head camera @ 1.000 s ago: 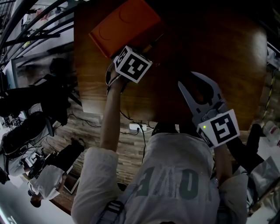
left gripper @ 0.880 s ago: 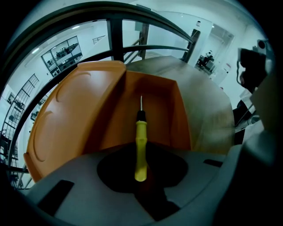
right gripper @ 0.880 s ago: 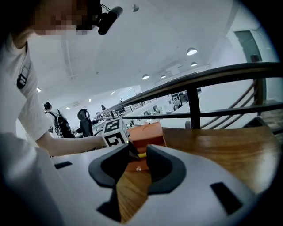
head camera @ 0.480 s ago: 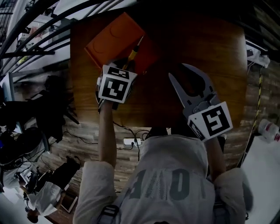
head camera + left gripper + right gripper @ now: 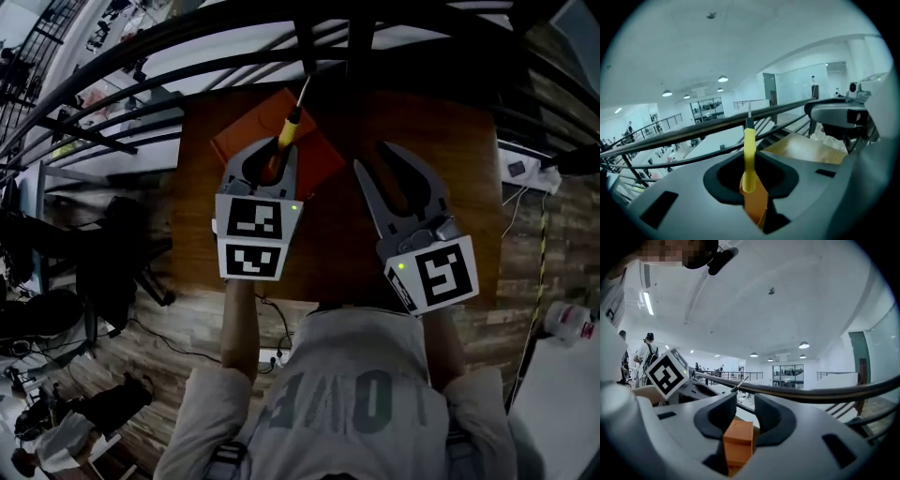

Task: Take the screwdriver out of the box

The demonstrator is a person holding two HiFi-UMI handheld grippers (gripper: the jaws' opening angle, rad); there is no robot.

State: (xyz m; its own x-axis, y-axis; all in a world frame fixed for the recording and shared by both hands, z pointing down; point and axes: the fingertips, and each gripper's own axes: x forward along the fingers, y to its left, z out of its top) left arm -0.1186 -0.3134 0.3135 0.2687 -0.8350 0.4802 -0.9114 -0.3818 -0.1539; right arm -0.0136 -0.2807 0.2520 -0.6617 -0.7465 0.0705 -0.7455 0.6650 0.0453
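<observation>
Left gripper point(image 5: 270, 159) jaws clenched on the screwdriver point(image 5: 290, 125) handle, held up over the orange box point(image 5: 323, 155) at the surface's point(image 5: 469, 187) far left, right gripper point(image 5: 371, 157) jaws released and empty; the narrow pinch could let the screwdriver pivot or slip back down.

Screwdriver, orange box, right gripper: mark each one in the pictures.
screwdriver point(image 5: 290, 126), head view, on its yellow handle.
orange box point(image 5: 322, 157), head view, on the bare right part of its top face.
right gripper point(image 5: 371, 156), head view, midway between its two fingertips.
</observation>
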